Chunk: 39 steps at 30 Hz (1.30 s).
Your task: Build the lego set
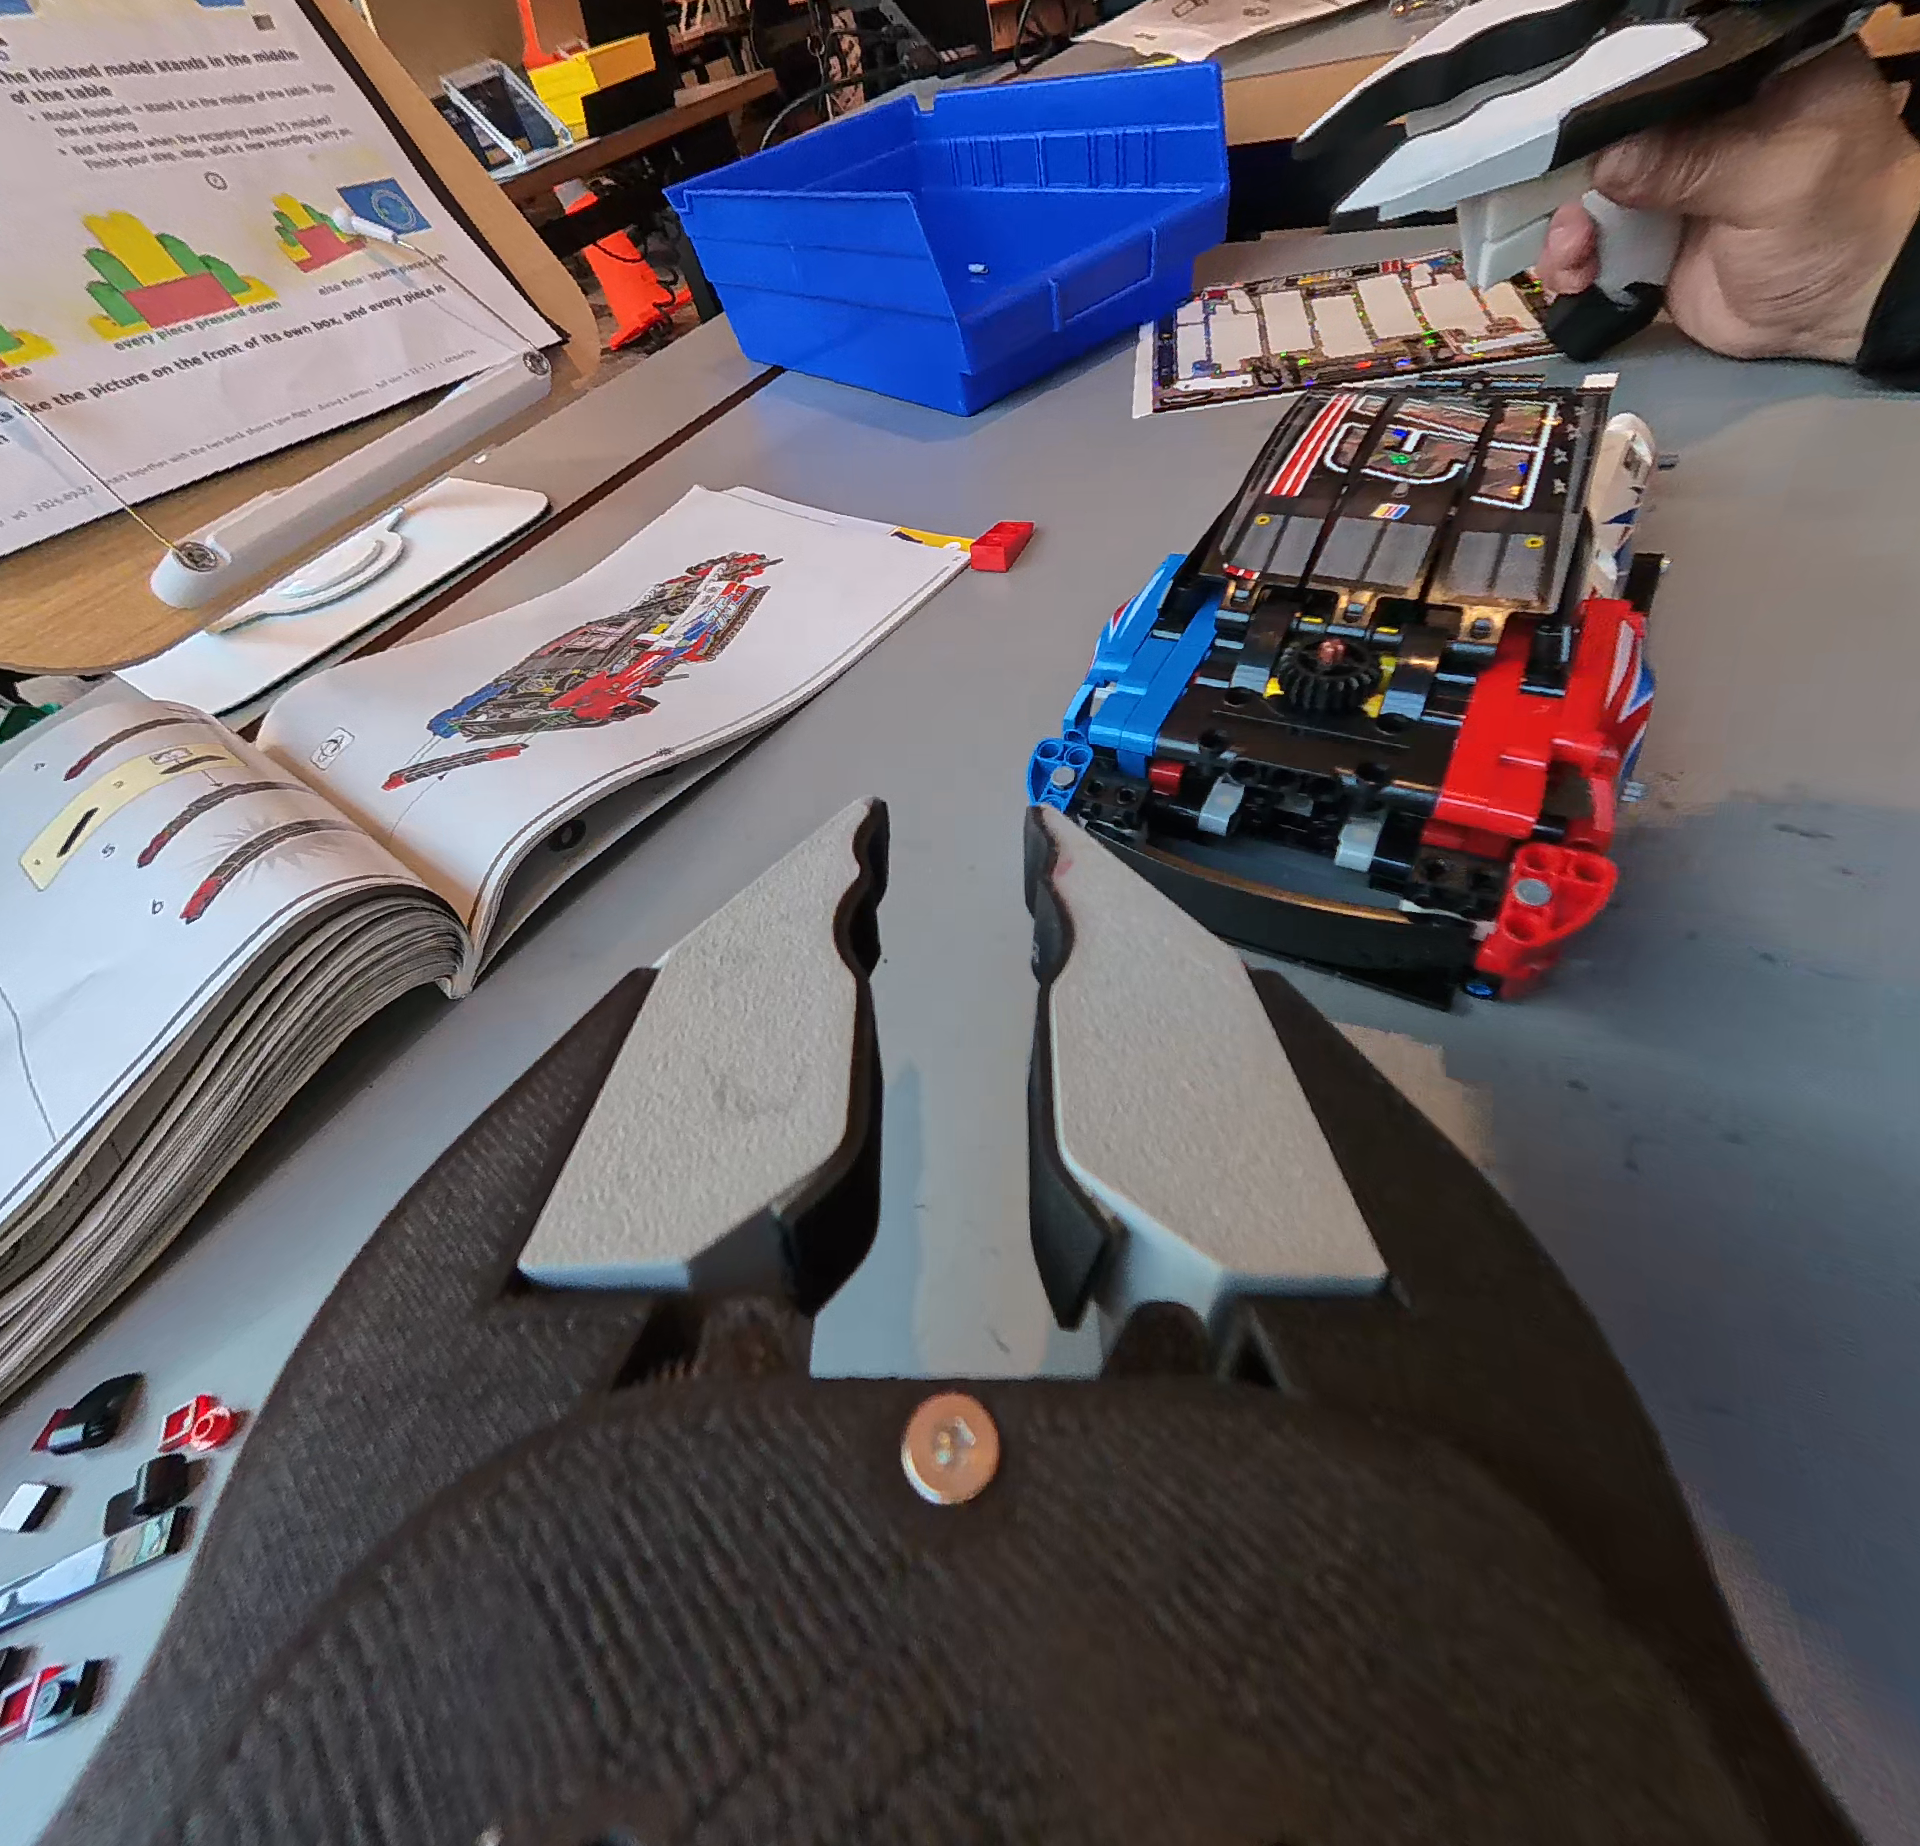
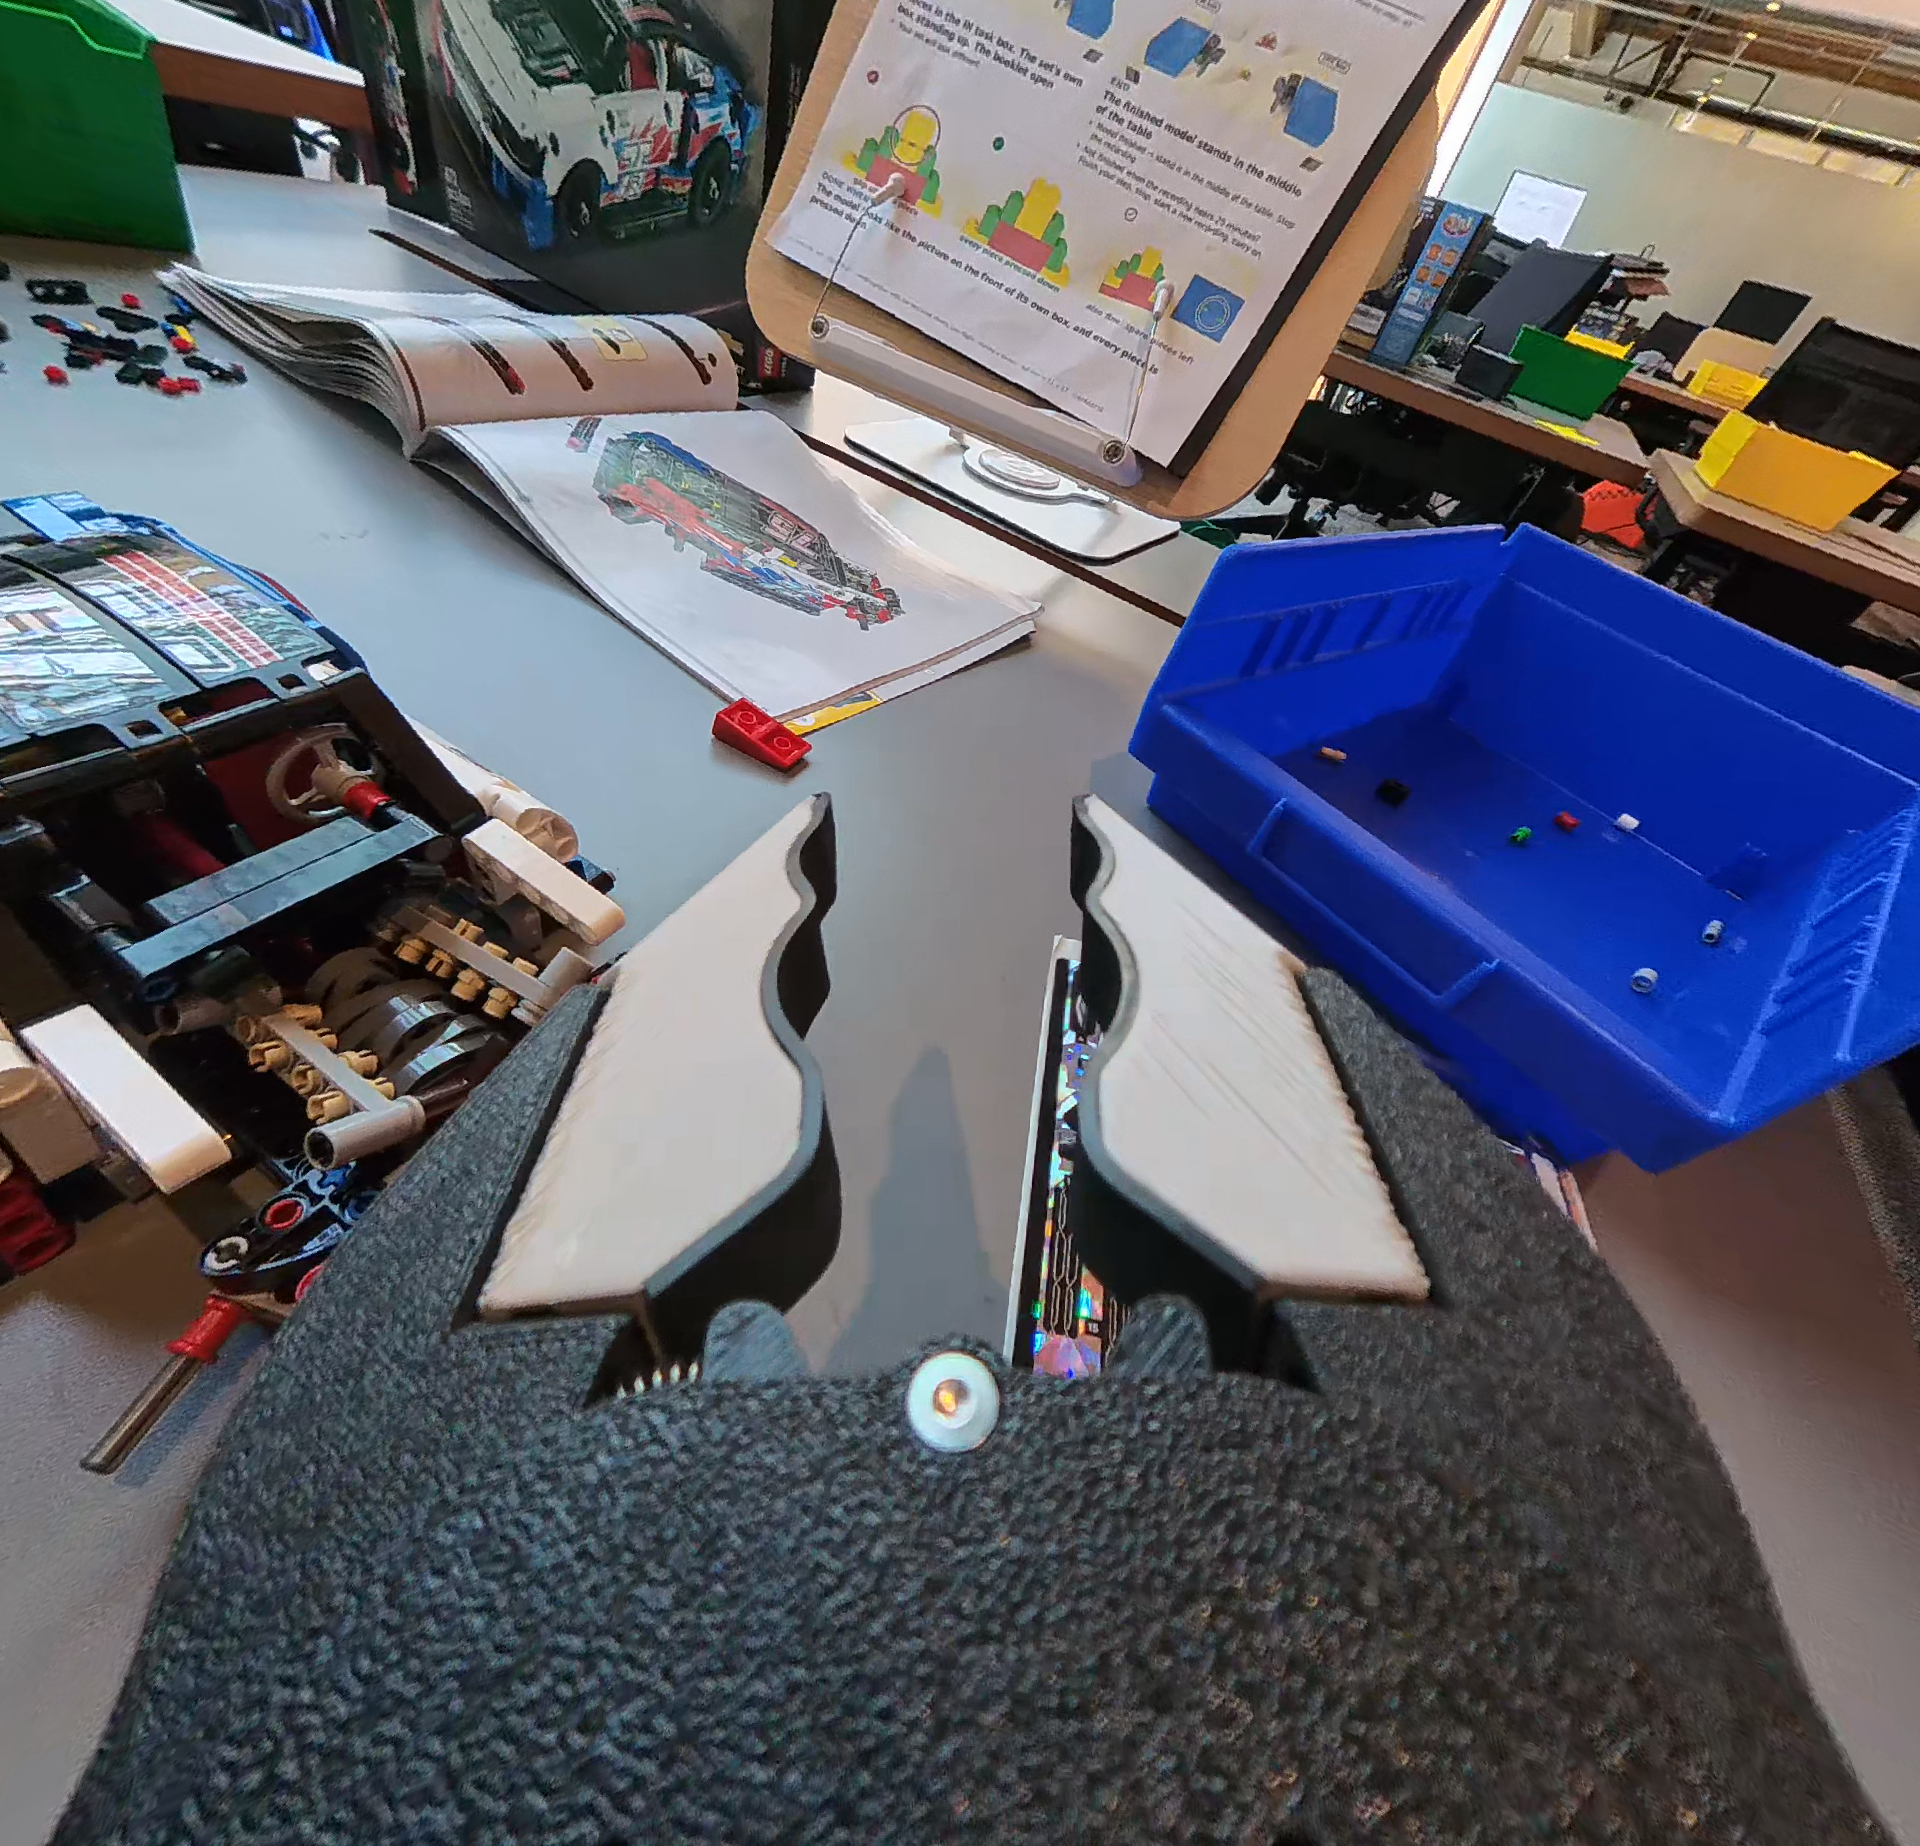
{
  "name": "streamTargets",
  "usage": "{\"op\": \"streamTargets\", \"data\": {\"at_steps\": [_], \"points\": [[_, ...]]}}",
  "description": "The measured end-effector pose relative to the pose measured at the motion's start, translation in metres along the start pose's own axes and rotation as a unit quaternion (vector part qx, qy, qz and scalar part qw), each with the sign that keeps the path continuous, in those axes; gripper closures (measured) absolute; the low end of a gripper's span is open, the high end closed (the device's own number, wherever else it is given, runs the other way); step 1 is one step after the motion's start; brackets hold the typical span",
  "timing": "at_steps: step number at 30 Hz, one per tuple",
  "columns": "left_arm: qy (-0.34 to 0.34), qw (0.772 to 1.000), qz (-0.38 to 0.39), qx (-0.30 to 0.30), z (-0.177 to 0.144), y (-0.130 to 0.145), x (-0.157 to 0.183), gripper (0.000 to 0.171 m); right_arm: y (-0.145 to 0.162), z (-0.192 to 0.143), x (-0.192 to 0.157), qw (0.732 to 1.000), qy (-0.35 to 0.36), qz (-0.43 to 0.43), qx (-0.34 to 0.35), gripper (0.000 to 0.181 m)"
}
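both claws are parted and carry nothing — the left gripper (image 1: 956,830) hovers just short of the car model (image 1: 1361,695), the right gripper (image 2: 951,840) behind the red brick (image 2: 762,735) — best approached squarely, pinching its flat sides.

An open lab-style workroom: behind the blue bin (image 2: 1538,840), rows of desks (image 2: 1507,425) hold monitors and coloured bins.

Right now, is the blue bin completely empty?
No, the right wrist view shows several tiny loose pieces scattered on the floor of the blue bin.
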<state>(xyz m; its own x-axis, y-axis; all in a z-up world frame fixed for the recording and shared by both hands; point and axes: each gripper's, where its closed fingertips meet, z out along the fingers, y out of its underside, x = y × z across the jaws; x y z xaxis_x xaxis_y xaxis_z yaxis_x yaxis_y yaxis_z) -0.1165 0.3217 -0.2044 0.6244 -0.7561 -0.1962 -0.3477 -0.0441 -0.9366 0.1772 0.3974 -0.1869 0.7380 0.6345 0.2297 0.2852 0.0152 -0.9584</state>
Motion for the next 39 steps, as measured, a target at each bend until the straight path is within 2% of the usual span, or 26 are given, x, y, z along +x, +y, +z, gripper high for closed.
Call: {"op": "streamTargets", "data": {"at_steps": [39], "points": [[-0.021,1.000,-0.015,-0.013,0.0025,0.0035,-0.0077,0.146,0.0080,0.0014,-0.0084,0.999,0.001,-0.028,-0.031,0.150]]}}
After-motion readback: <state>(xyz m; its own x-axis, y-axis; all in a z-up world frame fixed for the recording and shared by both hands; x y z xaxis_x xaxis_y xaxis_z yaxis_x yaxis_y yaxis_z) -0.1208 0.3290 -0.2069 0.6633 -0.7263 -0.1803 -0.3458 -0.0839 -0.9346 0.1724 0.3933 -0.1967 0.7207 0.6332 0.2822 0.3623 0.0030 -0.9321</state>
